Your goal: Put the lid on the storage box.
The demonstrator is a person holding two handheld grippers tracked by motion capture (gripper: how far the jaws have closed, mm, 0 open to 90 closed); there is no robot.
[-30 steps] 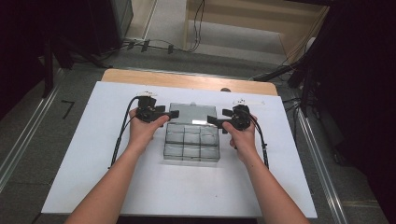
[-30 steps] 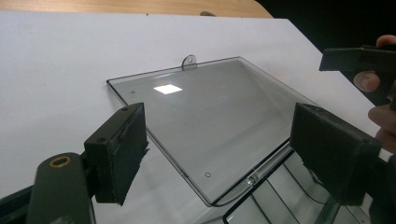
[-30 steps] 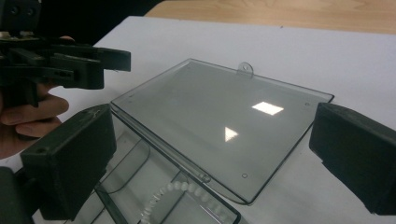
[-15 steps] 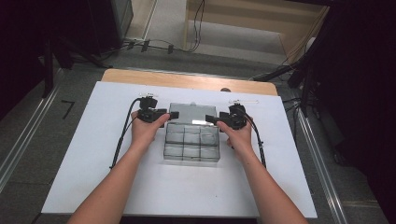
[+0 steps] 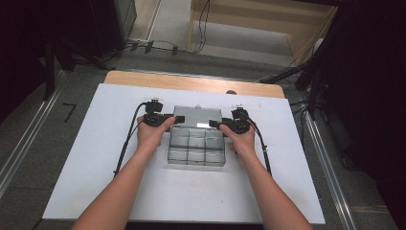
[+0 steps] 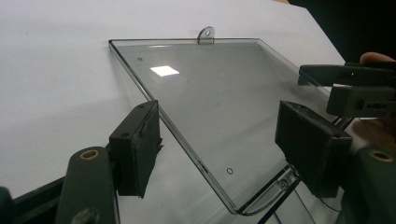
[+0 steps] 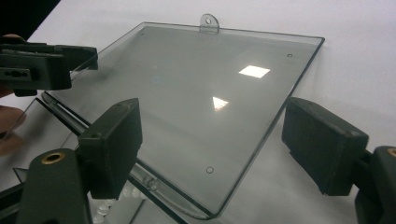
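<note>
Flanking the clear compartment box [image 5: 196,143] mid white surface [image 5: 86,158], we hold left tool [image 5: 168,117] & right tool [image 5: 213,123] at opposite edges of its open lid [image 5: 197,116], which lies flat behind the box w/ hang tab [image 6: 206,34] at far edge. Both tools' jaws have just been closing, lid edge betw. the pads [image 7: 114,140] but pads not yet pressing, so both unclenched.
</note>
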